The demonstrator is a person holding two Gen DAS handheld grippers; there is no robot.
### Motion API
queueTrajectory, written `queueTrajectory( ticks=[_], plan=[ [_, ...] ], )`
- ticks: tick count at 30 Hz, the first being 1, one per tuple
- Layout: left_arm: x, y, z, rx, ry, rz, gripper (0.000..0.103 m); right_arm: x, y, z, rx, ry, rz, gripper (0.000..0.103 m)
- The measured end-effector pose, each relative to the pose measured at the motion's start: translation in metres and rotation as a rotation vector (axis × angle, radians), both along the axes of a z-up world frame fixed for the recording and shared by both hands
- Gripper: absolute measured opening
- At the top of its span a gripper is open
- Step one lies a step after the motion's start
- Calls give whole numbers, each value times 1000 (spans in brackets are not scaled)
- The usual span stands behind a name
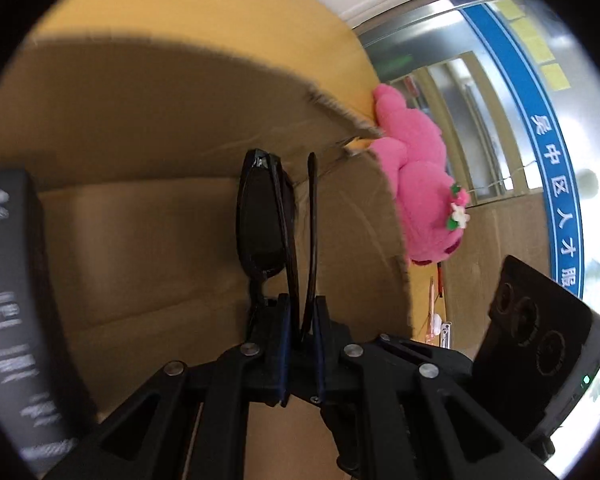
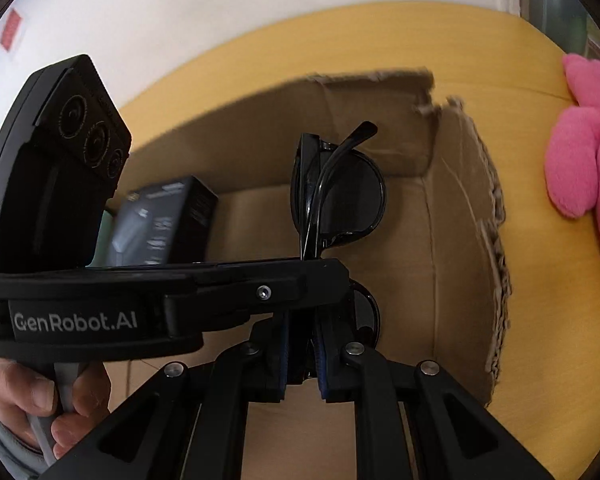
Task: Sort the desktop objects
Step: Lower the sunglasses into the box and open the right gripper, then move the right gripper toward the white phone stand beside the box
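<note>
Both sets of fingers are pinched narrow on the folded sunglasses, held over the open cardboard box at frame centre. Risk: grip sits on thin temple arms, so uneven release could twist the frame or drop it onto the black carton lower left.
</note>
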State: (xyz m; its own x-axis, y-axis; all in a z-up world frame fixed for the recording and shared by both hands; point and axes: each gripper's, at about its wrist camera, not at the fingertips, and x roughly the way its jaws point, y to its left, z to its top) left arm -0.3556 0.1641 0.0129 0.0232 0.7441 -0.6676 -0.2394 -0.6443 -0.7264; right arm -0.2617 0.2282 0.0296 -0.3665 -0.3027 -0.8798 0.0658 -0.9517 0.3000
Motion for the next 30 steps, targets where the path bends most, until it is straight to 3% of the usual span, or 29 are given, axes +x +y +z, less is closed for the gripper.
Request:
queueTrajectory(
  ticks=[6,8,9,11,13,15,16,17,20,22,24,26,30],
  plan=[
    [2,11,-1,-66,13,29,13,-2,-9,-3,34,-3,-29,11],
    [4,10,4,-79,8,37,22,1,-11,-2,30,5,-25,13],
    [6,9,9,-99,17,36,33,3,-12,-1,19,3,-20,15],
    [15,4,23,-145,67,43,38,13,-11,7,5,17,-24,37],
    [28,-2,46,-163,139,43,38,30,-13,24,-6,67,4,49],
    [48,-13,76,-158,238,47,38,57,-17,50,97,153,6,74],
    [61,-22,92,-156,296,57,40,73,-18,64,151,211,-12,92],
    [78,-32,110,-156,364,69,42,70,-6,74,178,251,-26,96],
    [140,-62,161,-203,591,136,59,127,-12,109,215,376,-25,100],
    [187,-81,188,-265,745,207,85,179,-16,127,243,460,-41,103],
    [236,-100,204,-331,872,277,86,213,-7,136,249,499,-46,103],
    [278,-115,210,-390,942,317,86,251,-17,138,242,521,-66,103],
    [338,-138,202,-419,953,374,86,279,-26,145,251,538,-103,103]
  ],
)
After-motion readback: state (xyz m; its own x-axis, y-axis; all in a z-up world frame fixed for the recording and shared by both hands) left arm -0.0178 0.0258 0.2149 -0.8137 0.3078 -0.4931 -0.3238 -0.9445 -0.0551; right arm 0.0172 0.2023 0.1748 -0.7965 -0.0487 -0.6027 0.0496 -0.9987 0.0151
